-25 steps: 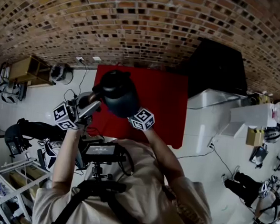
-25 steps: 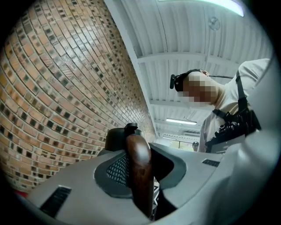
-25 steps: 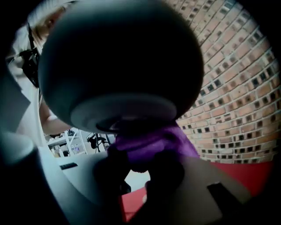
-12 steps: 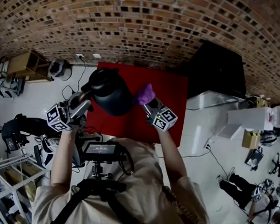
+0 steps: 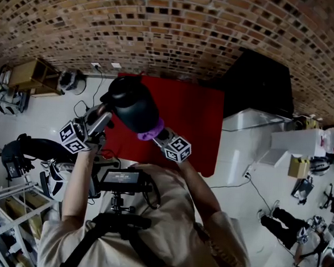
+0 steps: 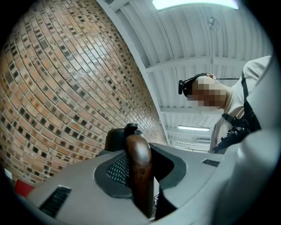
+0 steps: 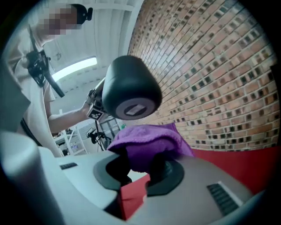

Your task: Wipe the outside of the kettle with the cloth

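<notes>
The black kettle hangs in the air over the red table, tilted. My left gripper is shut on its brown wooden handle; the kettle's dark lid shows just beyond the jaws. My right gripper is shut on a bunched purple cloth, which lies against the kettle's lower end. In the right gripper view the cloth bulges out of the gripper, and the kettle's round base hangs close above it.
A brick wall runs behind the table. A black block stands to the table's right and a wooden shelf at the far left. A camera rig sits on the person's chest. Gear litters the white floor.
The right gripper swung the cloth out to the kettle's right side, then brought it back down and left to the kettle's lower end. The left gripper and the kettle shifted slightly.
</notes>
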The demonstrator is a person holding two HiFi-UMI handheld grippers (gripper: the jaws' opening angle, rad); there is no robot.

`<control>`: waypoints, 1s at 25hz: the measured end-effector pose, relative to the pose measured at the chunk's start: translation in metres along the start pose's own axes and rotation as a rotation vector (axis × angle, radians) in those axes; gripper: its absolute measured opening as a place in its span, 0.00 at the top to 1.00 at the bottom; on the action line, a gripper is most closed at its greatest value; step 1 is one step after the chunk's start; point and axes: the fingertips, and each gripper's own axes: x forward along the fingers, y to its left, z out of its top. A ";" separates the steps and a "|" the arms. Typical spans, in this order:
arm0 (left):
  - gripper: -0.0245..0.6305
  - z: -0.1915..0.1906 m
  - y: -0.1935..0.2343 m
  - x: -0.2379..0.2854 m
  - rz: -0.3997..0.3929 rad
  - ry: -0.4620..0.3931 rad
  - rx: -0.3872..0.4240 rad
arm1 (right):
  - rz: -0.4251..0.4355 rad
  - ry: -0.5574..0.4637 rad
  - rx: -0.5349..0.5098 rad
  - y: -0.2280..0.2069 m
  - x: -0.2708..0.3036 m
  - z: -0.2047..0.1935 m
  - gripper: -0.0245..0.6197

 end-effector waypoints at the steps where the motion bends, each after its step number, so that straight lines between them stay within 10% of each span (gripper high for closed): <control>1: 0.83 -0.001 0.001 0.004 0.003 -0.003 -0.001 | 0.031 -0.004 -0.008 0.012 0.014 0.000 0.81; 10: 0.83 -0.013 0.013 0.006 0.059 0.031 0.021 | 0.064 -0.042 -0.097 0.034 0.022 0.029 0.81; 20: 0.83 -0.026 0.023 -0.020 0.125 0.081 0.049 | -0.193 -0.302 0.043 -0.045 -0.112 0.092 0.81; 25: 0.83 -0.045 0.035 -0.032 0.176 0.125 0.035 | -0.320 -0.278 -0.012 -0.065 -0.161 0.100 0.81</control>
